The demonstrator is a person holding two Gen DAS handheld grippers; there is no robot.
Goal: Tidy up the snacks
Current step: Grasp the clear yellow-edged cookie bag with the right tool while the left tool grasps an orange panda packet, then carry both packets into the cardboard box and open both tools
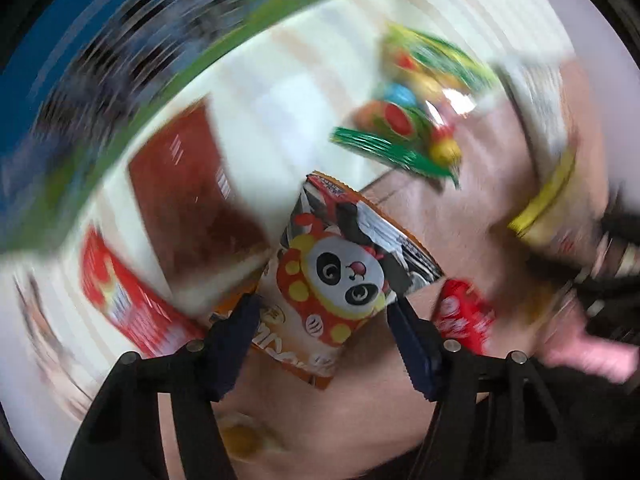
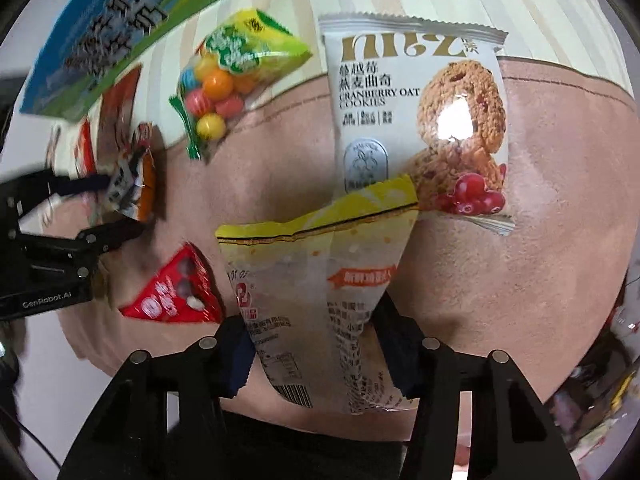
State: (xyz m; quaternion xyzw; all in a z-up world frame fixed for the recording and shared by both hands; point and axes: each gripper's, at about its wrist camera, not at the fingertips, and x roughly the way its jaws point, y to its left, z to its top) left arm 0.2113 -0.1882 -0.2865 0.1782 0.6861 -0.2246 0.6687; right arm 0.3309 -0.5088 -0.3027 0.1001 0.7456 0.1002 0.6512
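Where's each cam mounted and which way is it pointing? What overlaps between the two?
Left wrist: sits on the left hand-held gripper, looking along its fingers at the panda packet they clamp; motion-blurred; pink surface below.
Right wrist: sits on the right hand-held gripper, looking along its fingers at the yellow-topped packet they clamp; the left hand-held gripper enters at the left edge.
Shared: candy-ball bag, small red packet, panda packet.

Left wrist view heavily motion-blurred, right sharper, fisheye-warped edges, glare on cookie packet (image 2: 416, 120)
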